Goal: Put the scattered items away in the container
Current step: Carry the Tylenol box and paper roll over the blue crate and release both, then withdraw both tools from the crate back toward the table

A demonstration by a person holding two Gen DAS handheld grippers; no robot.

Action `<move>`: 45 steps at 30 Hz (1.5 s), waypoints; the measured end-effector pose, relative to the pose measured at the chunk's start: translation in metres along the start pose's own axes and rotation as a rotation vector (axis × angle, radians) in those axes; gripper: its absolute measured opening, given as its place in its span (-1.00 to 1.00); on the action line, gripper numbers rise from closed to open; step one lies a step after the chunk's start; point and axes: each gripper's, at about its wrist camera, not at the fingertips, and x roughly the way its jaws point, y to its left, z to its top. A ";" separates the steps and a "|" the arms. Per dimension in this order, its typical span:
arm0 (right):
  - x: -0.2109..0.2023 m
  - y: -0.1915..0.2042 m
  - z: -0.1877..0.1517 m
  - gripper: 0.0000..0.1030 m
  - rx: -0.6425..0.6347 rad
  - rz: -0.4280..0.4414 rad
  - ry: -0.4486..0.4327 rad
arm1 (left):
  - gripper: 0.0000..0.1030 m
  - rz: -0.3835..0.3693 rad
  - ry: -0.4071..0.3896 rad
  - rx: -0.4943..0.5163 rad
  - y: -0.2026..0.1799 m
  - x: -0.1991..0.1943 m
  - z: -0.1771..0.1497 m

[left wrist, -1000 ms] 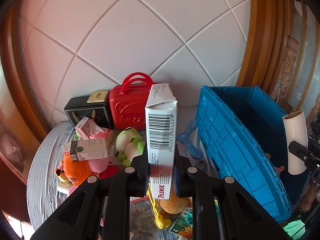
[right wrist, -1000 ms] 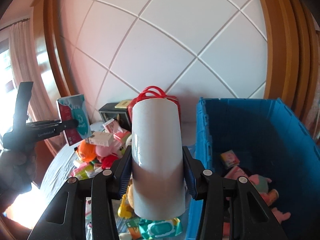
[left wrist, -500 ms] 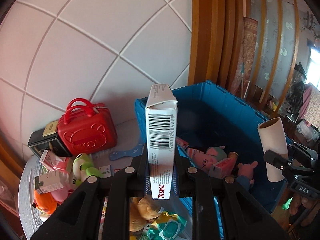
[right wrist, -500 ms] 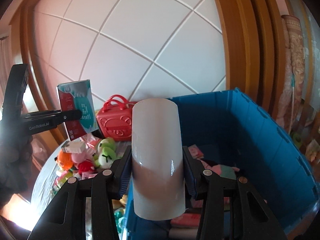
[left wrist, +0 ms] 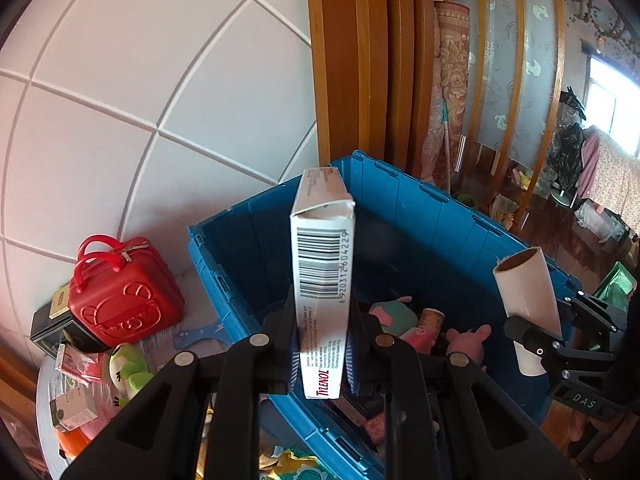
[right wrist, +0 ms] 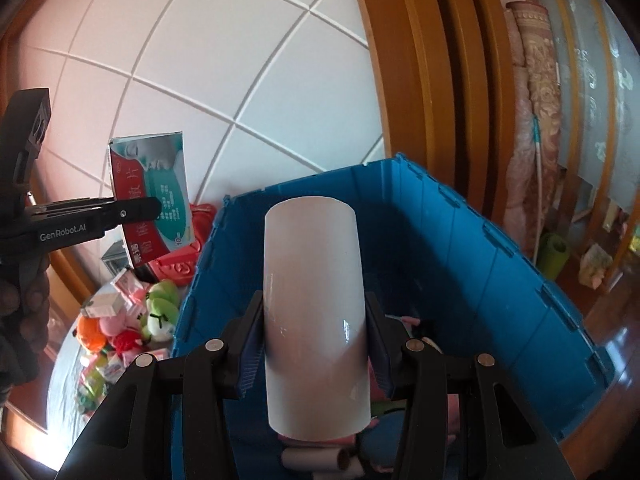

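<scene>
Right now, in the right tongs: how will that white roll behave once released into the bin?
The white roll is cylindrical with a glossy skin, so it probably slips and rolls. Its hollow cardboard core suggests it's light. The blue bin walls should contain it.

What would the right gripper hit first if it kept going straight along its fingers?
Probably the toys at the bottom of the blue bin. The right gripper, clamping the white roll, points down into the open bin; depth is hard to judge.

hidden: crate floor behind roll | box print: unreadable
</scene>
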 end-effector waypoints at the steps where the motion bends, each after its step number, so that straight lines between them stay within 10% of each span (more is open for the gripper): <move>1: 0.001 -0.004 0.001 -0.12 0.003 -0.005 0.002 | -0.65 -0.002 0.002 0.002 -0.003 0.003 0.003; 15: 0.019 -0.035 0.009 -0.09 0.031 -0.060 0.012 | -0.64 -0.021 0.008 0.013 -0.017 0.029 0.023; 16: 0.019 -0.036 0.010 0.20 0.036 -0.078 0.000 | -0.60 -0.021 0.009 0.013 -0.017 0.030 0.023; 17: 0.019 -0.038 0.011 0.52 0.047 -0.096 -0.015 | -0.25 -0.022 0.024 0.015 -0.017 0.033 0.024; 18: 0.018 -0.040 0.013 0.94 0.062 -0.103 -0.031 | 0.51 -0.033 0.038 0.011 -0.017 0.035 0.024; 20: 0.019 -0.045 0.015 0.99 0.078 -0.097 -0.041 | 1.00 -0.052 0.018 -0.014 -0.012 0.033 0.022; 45: 0.016 0.044 0.018 0.99 -0.051 0.023 -0.051 | 1.00 0.054 0.025 -0.179 0.091 -0.015 -0.065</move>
